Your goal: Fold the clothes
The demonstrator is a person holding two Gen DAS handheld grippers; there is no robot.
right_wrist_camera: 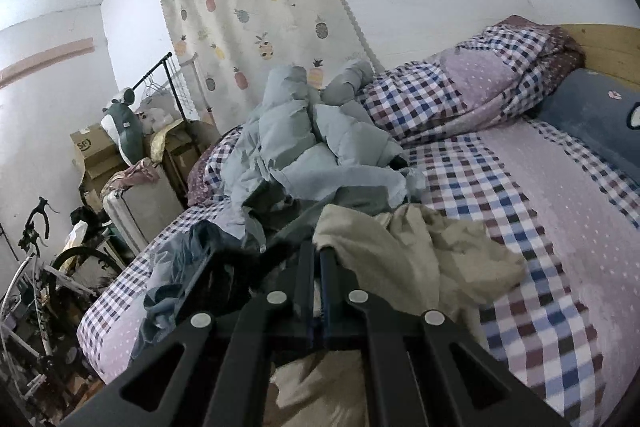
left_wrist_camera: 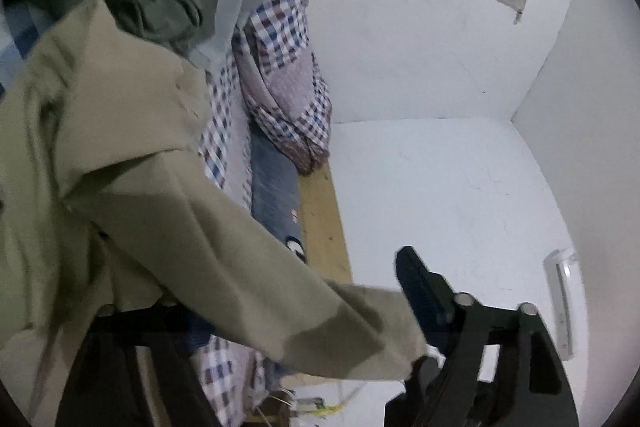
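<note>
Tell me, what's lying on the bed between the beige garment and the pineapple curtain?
In the right wrist view, a crumpled pale blue padded jacket lies between the beige garment and the pineapple curtain.

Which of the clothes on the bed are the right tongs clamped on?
The beige garment: its edge is pinched in the shut right tongs. The pale blue puffer jacket and dark green garment lie farther back.

1. A heap of clothes [right_wrist_camera: 320, 155] lies on the bed [right_wrist_camera: 552, 227].
2. A crumpled garment [right_wrist_camera: 420, 247] lies in front of the heap, just past the right gripper [right_wrist_camera: 316, 255].
3. A rolled quilt [right_wrist_camera: 460, 87] lies behind, against the wall.
4. A pillow [right_wrist_camera: 592, 115] lies at the headboard [right_wrist_camera: 608, 47], to the right.
5. Boxes [right_wrist_camera: 96, 151] and a bicycle [right_wrist_camera: 36, 267] stand left of the bed.
6. In the left view, a sleeve [left_wrist_camera: 280, 287] runs between the left gripper's [left_wrist_camera: 288, 311] fingers.
</note>
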